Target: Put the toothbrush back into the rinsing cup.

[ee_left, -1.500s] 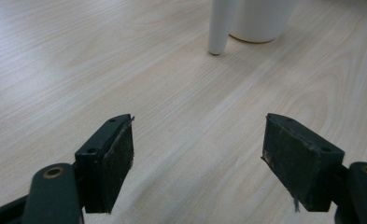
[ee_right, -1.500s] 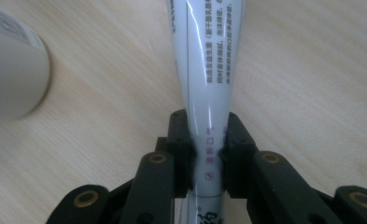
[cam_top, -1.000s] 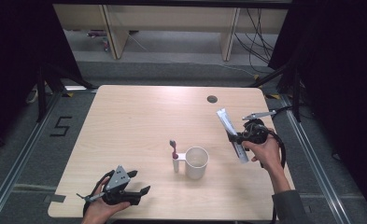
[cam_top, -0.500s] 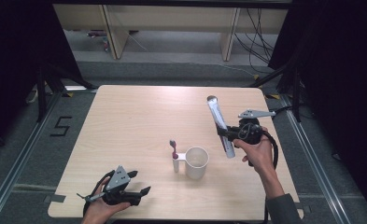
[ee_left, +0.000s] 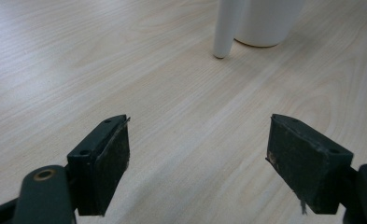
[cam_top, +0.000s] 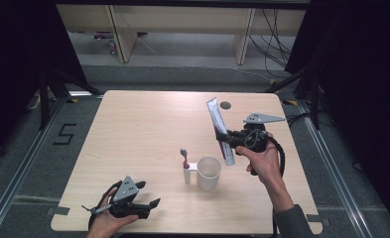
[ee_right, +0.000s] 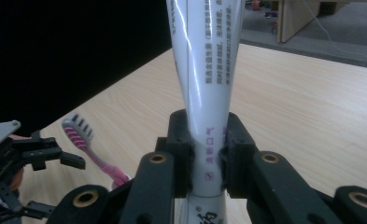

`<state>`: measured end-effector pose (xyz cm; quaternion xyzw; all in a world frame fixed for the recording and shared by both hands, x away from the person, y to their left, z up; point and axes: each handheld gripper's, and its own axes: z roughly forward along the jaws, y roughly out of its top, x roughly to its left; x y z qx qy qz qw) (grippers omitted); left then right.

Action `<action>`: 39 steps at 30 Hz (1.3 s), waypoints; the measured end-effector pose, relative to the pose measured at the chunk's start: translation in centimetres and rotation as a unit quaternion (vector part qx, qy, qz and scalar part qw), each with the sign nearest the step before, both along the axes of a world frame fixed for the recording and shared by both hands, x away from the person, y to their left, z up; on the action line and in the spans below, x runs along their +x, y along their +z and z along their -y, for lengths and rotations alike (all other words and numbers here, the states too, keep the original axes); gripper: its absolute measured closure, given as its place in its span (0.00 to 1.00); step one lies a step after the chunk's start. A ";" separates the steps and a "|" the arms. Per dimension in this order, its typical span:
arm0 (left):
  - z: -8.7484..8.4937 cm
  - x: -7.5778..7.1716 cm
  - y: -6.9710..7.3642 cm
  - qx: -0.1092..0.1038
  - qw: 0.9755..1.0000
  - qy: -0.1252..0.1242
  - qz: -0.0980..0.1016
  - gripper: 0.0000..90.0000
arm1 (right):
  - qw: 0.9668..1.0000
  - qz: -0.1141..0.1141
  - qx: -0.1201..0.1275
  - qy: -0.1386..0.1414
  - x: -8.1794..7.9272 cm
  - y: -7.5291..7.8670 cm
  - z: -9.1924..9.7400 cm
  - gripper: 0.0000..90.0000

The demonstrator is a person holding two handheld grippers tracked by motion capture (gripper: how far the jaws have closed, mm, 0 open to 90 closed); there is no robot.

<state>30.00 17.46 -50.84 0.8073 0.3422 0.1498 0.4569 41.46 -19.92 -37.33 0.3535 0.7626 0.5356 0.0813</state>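
My right gripper (cam_top: 226, 139) is shut on a white toothpaste tube (cam_top: 220, 129), held in the air just right of a white cup (cam_top: 208, 172). The tube (ee_right: 204, 84) stands upright between the jaws, flat crimped end up. A pink toothbrush (cam_top: 185, 157) stands in a small white holder (cam_top: 187, 173) beside the cup; its bristled head (ee_right: 78, 130) shows low and left in the right gripper view. My left gripper (cam_top: 145, 198) rests open near the table's front left edge, nothing between its fingers (ee_left: 104, 163), pointing toward the cup (ee_left: 265, 23) and holder (ee_left: 225, 28).
The light wooden table (cam_top: 133, 134) has a dark round hole (cam_top: 226, 105) at the back right. Beyond the far edge are wooden furniture legs (cam_top: 118, 34) and cables (cam_top: 274, 39) on the floor. Dark curtains flank both sides.
My right gripper has carried the toothpaste tube leftward, from the table's right side to just beside the cup, turning it more upright. The left gripper has stayed put.
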 end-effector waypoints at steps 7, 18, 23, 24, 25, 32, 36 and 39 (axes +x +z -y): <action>0.0 0.0 0.0 0.001 1.000 0.003 0.001 0.23 | 1.000 0.000 0.018 0.012 -0.3 -0.5 -1.3 0.85; 0.1 -0.1 0.0 -0.005 1.000 0.002 0.000 0.23 | 0.999 -0.002 0.022 0.029 -0.9 -2.6 -3.2 0.85; 0.1 -0.1 0.0 -0.005 1.000 0.002 0.000 0.23 | 0.999 0.000 0.023 0.038 -0.9 -3.7 -3.6 0.85; 0.1 -0.1 0.0 -0.005 1.000 0.001 0.000 0.23 | 0.999 -0.001 0.023 0.037 -1.0 -3.8 -3.7 0.85; 0.1 -0.1 0.0 -0.005 1.000 0.001 0.001 0.23 | 0.999 0.006 0.021 0.040 -1.0 -4.0 -3.7 0.85; 0.1 -0.1 0.0 -0.004 1.000 0.001 0.000 0.23 | 0.999 0.007 0.025 0.043 -1.3 -5.2 -3.8 0.85; 0.1 -0.1 0.0 -0.004 1.000 0.000 0.001 0.23 | 0.999 0.007 0.021 0.042 -1.6 -5.8 -3.7 0.85; 0.1 -0.1 0.0 -0.001 1.000 -0.001 0.001 0.23 | 0.999 0.016 0.018 0.046 -1.6 -6.1 -3.7 0.85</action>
